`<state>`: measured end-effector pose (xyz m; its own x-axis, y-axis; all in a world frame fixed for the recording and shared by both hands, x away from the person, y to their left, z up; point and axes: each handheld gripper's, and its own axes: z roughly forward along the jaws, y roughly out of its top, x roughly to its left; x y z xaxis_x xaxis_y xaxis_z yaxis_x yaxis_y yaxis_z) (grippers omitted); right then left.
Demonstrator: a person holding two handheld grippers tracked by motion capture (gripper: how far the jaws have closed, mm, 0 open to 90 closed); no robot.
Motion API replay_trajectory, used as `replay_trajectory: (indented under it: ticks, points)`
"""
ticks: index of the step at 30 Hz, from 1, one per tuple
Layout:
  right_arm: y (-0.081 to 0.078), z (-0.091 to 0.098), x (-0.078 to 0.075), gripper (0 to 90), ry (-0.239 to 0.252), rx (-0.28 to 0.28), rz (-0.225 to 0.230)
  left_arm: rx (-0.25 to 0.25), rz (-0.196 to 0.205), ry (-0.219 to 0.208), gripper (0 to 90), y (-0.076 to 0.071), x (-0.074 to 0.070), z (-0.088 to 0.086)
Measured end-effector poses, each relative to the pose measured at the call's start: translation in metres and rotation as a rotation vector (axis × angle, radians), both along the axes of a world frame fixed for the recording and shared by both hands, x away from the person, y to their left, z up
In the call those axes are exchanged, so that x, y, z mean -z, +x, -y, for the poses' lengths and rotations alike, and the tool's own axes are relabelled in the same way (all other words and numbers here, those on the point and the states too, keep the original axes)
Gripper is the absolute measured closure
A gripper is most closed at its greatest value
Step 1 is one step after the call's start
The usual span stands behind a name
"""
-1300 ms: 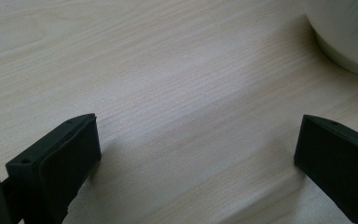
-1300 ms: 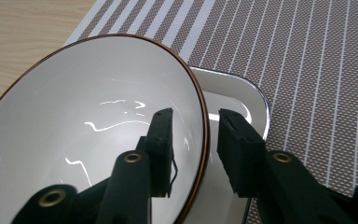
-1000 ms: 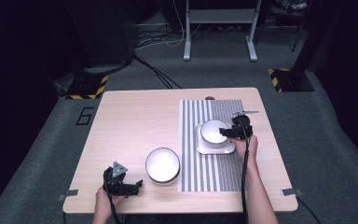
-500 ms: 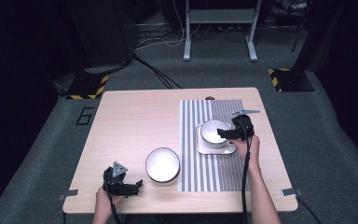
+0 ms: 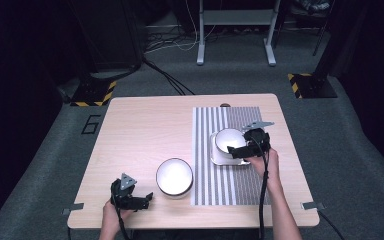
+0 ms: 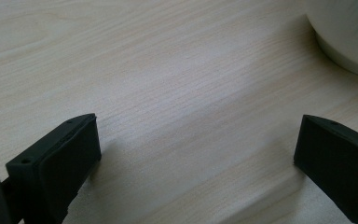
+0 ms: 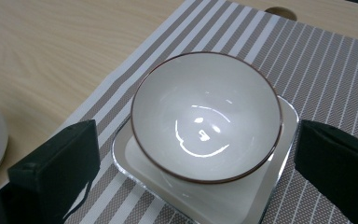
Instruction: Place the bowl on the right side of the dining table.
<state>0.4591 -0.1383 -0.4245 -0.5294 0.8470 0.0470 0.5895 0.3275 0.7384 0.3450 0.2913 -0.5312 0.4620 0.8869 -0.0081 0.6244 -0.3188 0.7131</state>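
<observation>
on the striped placemat (image 5: pixel 215 180) toward the right edge of the tabletop (image 5: pixel 145 135): a white bowl with a brown rim (image 5: pixel 228 140), seated upright and centred in a square white plate (image 5: pixel 220 159), probably stacked so as one place setting. right gripper (image 5: pixel 241 150) just beside the bowl's right side, jaws just now opening and spread to their widest, flanking bowl and plate in the right gripper view with nothing pinched between them; bowl (image 7: pixel 206 114) and plate (image 7: pixel 242 198) both free of the black fingers (image 7: pixel 56 163). reads as a let-go after setting the bowl down, with the wide gap there to clear the rim on the way off.

near the front left corner: left gripper (image 5: pixel 139 199), low over bare wood, jaws wide apart and empty, fingers (image 6: pixel 58 158) pointing at the table surface. second white bowl (image 5: pixel 174 176) just to its right, straddling the mat's left edge, untouched; its curved wall (image 6: pixel 349 37) at the top right corner of the left gripper view. likely parked there within easy reach for the next pick.
</observation>
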Motion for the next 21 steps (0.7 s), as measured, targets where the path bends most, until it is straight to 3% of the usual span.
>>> replay_trajectory:
  ticks: [3, 14, 17, 21]
  points:
    - [-0.006, -0.002, 0.002, 0.0, -0.013, -0.022, 0.012, -0.004, 0.001, -0.001, 0.2, 0.001, 0.0, 0.0]
    - [-0.02, 0.001, 0.02, 0.0, -0.016, -0.007, 0.025, -0.006, 0.001, 0.003, 0.3, 0.001, 0.0, 0.0]
    - [-0.028, 0.004, 0.022, 0.0, -0.026, 0.016, 0.072, -0.007, 0.002, 0.002, 0.3, 0.001, 0.0, 0.0]
    - [-0.036, 0.009, 0.025, 0.0, -0.012, 0.032, 0.1, -0.007, 0.002, 0.002, 0.3, 0.001, 0.0, 0.0]
